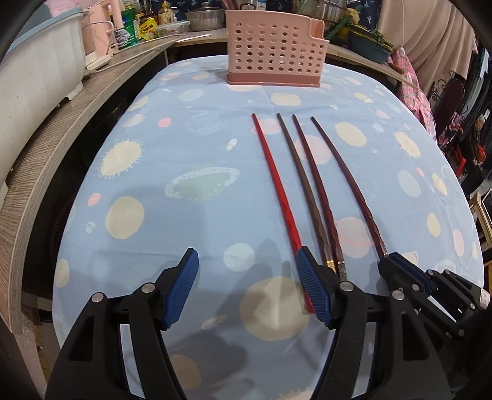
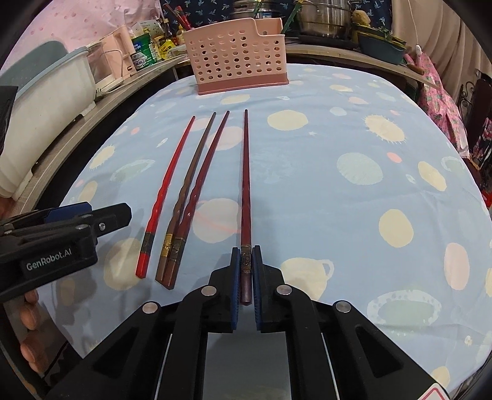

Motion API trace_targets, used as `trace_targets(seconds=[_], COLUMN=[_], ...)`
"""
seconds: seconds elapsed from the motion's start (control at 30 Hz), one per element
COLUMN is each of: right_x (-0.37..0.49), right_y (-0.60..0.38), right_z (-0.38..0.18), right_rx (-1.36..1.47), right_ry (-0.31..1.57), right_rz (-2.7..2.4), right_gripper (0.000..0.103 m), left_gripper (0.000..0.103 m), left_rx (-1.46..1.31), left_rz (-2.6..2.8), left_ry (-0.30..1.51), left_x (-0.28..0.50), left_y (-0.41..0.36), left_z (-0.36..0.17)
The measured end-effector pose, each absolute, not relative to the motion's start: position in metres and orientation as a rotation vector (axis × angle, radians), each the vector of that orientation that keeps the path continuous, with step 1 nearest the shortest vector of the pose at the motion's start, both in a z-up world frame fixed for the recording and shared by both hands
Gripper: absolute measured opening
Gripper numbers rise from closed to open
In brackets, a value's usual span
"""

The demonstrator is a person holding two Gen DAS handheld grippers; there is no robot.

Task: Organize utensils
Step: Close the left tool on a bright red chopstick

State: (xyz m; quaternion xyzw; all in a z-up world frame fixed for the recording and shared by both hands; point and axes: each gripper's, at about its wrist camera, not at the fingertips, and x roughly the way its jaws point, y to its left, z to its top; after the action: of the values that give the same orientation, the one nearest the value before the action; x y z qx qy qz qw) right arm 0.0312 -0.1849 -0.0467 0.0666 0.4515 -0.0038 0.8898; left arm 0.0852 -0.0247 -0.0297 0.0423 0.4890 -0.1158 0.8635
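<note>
Left gripper (image 1: 249, 292): jaws wide apart, nothing between them; low over the near edge of the tablecloth, right pad just over the butt end of the red chopstick.
Right gripper (image 2: 246, 270): jaws narrow, pinched on the butt end of the dark maroon chopstick; pads flank its banded section.
Dark maroon chopstick (image 2: 245, 184): rightmost of four, straight, tip toward the holder, near end inside right gripper.
Red chopstick (image 2: 166, 197): leftmost, flat on cloth, apart from the others.
Brown chopstick (image 2: 190, 181): second from left, flat, butt end touching its neighbour.
Reddish-brown chopstick (image 2: 206, 175): third, flat, alongside the brown one, tips slightly spread.
Pink utensil holder (image 1: 273, 49): perforated, upright at far edge of cloth, well beyond the chopstick tips; inside not visible.
Tablecloth (image 1: 172, 147): pale blue, planet and sun print, covers the table.
Background: pots (image 1: 204, 18), bottles, white bin (image 1: 33, 80) on side counter.
</note>
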Motion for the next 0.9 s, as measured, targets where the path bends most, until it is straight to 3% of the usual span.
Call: trace_targets(seconds=[0.77,0.9], right_x=[0.03,0.03], right_y=[-0.186,-0.186], right_z=[-0.047,-0.047], right_rx=[0.141,0.141], right_ry=[0.937,0.937], right_rz=[-0.008,-0.008], right_gripper=[0.007,0.007], left_gripper=[0.063,0.056], left_rx=[0.143,0.143], left_rz=[-0.252,-0.253], left_ry=[1.056,1.056], left_x=[0.079,0.078], left_y=[-0.04,-0.041], left_z=[-0.05,-0.05])
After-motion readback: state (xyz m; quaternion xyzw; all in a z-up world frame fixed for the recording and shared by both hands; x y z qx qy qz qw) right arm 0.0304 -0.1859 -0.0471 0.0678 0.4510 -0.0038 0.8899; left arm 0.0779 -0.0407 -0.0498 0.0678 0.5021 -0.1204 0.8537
